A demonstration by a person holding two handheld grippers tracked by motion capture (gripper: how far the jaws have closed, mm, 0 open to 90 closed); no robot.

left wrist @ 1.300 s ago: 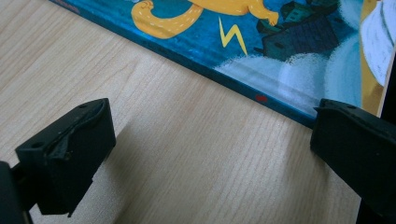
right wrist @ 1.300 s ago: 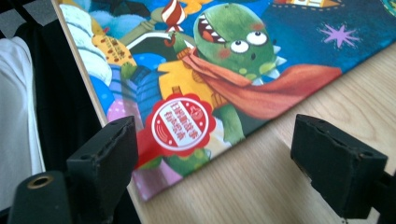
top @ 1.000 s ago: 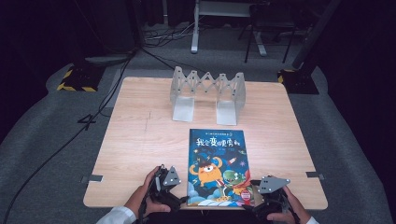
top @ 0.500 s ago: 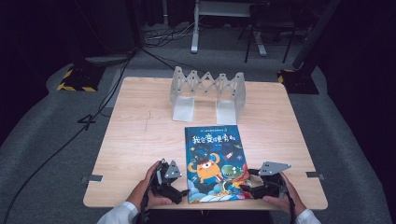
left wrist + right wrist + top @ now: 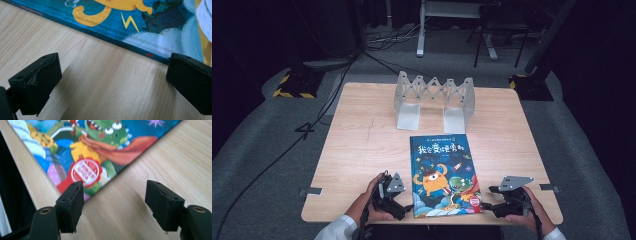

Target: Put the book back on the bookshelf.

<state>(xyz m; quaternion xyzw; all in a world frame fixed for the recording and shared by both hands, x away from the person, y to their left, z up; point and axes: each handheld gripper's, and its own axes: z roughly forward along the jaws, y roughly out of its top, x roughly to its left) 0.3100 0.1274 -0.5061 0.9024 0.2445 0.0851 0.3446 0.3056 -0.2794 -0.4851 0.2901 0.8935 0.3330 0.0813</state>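
A blue picture book (image 5: 443,175) with cartoon monsters on its cover lies flat on the wooden table (image 5: 362,145), near the front edge. My left gripper (image 5: 404,208) rests beside the book's left edge near the front corner. It is open, and the book's spine edge (image 5: 117,42) runs across just beyond its jaws. My right gripper (image 5: 487,205) sits at the book's front right corner. It too is open, with the corner and its red seal (image 5: 85,171) lying by the left jaw.
A clear folding book rack (image 5: 434,100) stands at the back middle of the table. The table's front edge (image 5: 22,185) runs close beside the right gripper. Cables (image 5: 312,130) trail over the grey floor to the left.
The book has slid a little away from the front edge. The right gripper has pulled back to the right, off the book's corner. The left gripper has barely moved.
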